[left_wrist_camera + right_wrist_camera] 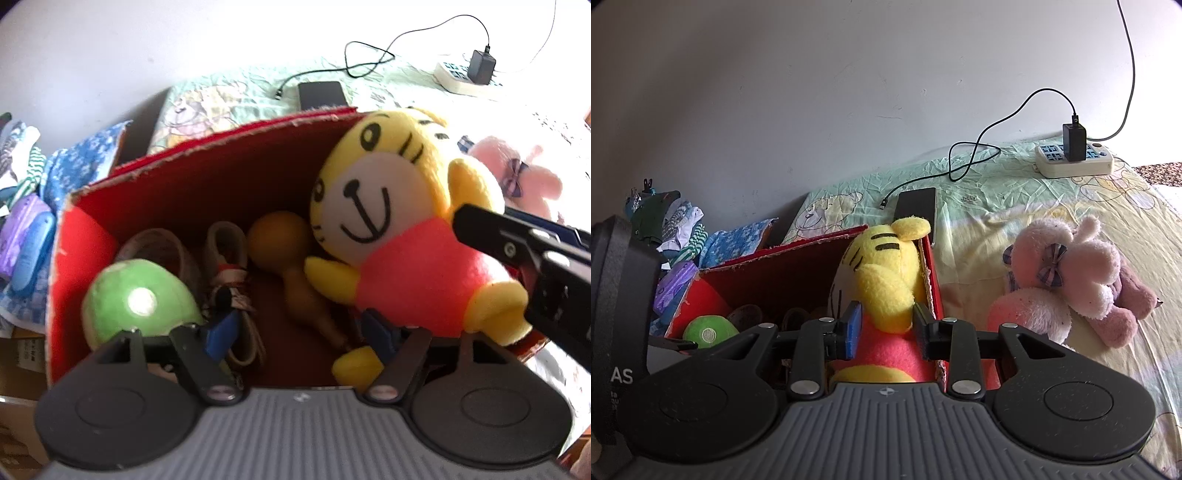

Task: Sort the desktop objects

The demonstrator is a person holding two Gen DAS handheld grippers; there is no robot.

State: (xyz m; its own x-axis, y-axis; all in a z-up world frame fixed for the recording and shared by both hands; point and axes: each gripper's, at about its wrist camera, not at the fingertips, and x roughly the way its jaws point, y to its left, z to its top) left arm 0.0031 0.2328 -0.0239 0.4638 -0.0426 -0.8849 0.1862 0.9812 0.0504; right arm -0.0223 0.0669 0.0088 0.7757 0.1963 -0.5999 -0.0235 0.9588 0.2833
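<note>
Right tool (886, 325) clenched around the tiger plush (882, 280) at the red box's (932, 280) right end, left tool (299, 332) spread wide over the box, pink plush (1082, 280) on the bed (997, 206) just beside

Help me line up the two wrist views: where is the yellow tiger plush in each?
Left wrist: yellow tiger plush right of centre, face showing, in the red box.
Right wrist: centre, seen from the side, between the right gripper fingers.
Shared landmark: black phone.
</note>
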